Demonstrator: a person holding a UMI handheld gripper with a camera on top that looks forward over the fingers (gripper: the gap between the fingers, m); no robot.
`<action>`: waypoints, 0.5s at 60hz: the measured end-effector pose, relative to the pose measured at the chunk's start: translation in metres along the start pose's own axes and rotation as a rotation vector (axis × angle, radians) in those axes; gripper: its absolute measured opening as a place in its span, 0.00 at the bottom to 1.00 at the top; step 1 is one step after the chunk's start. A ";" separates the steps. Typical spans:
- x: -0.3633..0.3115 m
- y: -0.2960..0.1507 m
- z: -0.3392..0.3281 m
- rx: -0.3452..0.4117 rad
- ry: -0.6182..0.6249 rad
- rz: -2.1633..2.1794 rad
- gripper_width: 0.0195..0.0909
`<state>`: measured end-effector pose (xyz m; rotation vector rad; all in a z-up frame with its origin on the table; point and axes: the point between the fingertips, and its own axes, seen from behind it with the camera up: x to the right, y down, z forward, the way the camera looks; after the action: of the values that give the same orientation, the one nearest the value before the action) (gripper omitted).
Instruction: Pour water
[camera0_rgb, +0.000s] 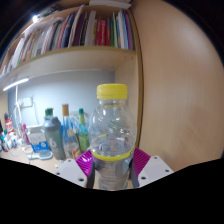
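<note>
A clear plastic water bottle (112, 130) with a yellow cap (112, 92) and a yellow ring round its body stands upright between my fingers. My gripper (112, 163) is shut on it: both magenta pads (85, 160) press against the bottle's lower body, one at each side. The bottle rises well above the fingers and its base is hidden below them. No cup or other vessel to receive water shows.
Behind the bottle, to the left, several bottles and small items (55, 135) crowd a desk. A shelf of books (75, 32) runs above them. A tall wooden panel (175, 80) stands to the right.
</note>
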<state>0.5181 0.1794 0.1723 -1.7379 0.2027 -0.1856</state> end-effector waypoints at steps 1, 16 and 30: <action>-0.001 0.009 0.001 -0.009 -0.004 0.000 0.46; -0.009 0.093 0.010 -0.028 -0.056 -0.019 0.51; -0.007 0.090 0.012 -0.020 -0.044 -0.006 0.53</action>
<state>0.5108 0.1769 0.0819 -1.7604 0.1677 -0.1502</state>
